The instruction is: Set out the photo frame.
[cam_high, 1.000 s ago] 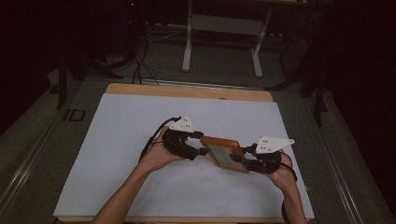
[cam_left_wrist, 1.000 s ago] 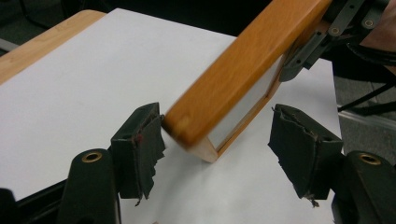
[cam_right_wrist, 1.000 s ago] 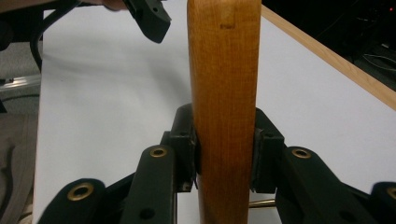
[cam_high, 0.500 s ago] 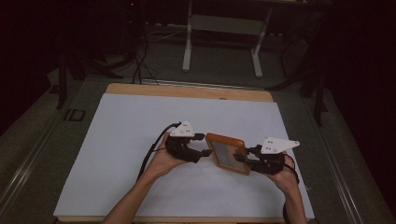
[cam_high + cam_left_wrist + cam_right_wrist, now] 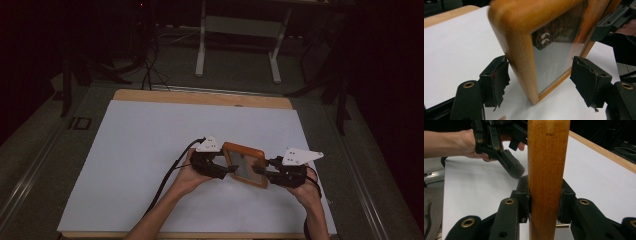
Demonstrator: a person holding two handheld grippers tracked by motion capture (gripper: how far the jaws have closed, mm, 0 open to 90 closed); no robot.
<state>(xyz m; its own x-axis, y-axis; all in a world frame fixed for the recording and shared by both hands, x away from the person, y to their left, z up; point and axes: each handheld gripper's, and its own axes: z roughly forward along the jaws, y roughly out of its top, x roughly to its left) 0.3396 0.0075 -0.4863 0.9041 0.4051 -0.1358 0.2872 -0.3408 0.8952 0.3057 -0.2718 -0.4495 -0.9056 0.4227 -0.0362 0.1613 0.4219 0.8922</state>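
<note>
A wooden picture frame (image 5: 244,162) with a glass pane stands tilted on its lower edge on the white sheet. My right gripper (image 5: 261,173) is shut on the frame's right side; in the right gripper view both pads clamp the wooden edge (image 5: 546,157) at my right gripper (image 5: 545,195). My left gripper (image 5: 227,168) sits at the frame's left side. In the left gripper view the frame's corner (image 5: 524,25) stands between the jaws of my left gripper (image 5: 539,65), which have just been opening, and gaps show beside both pads. The left gripper (image 5: 509,162) also appears beyond the frame.
The white sheet (image 5: 150,150) covers a wooden table whose far edge (image 5: 200,97) shows as a bare strip. A black cable (image 5: 170,175) trails from the left gripper toward the near edge. Dark floor and a metal stand (image 5: 237,45) lie beyond the table.
My left gripper has moved to the right and nearer the frame, coming down to the sheet. The frame has tipped up so its glass shows. The right hand has stayed put.
</note>
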